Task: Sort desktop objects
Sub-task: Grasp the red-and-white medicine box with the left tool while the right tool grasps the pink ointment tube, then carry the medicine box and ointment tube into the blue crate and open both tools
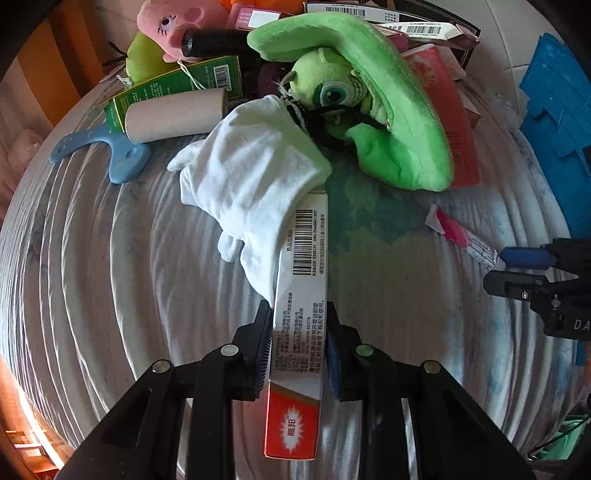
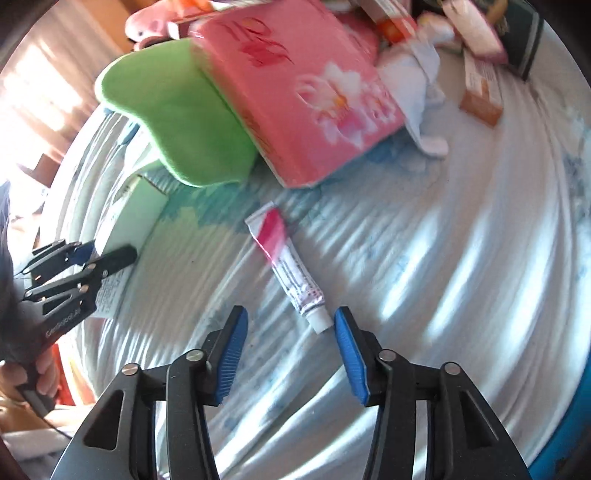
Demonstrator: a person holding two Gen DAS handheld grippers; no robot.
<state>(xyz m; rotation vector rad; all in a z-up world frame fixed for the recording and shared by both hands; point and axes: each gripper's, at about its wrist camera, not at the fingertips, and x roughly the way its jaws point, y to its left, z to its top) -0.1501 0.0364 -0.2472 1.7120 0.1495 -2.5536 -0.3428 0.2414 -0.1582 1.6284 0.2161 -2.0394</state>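
Observation:
A long white box [image 1: 301, 280] with a barcode and a red end lies on the pale striped cover, partly under a white cloth [image 1: 251, 173]. My left gripper [image 1: 298, 309] is shut on it, one pad pressing each long side. The right wrist view shows the same left gripper [image 2: 109, 251] on the box [image 2: 136, 210] at the far left. A small pink and white tube [image 2: 284, 258] lies on the cover. My right gripper [image 2: 291, 314] stands open over the tube's white cap end, which sits close to the right pad. In the left wrist view the tube [image 1: 461, 236] lies just ahead of the right gripper [image 1: 496, 268].
A green plush toy [image 1: 369, 103], a lint roller [image 1: 173, 114], a green box [image 1: 177, 85] and a pink plush [image 1: 173, 22] are piled at the back. A pink tissue pack [image 2: 303, 92] leans beside the green plush. A blue crate [image 1: 557, 122] stands at the right.

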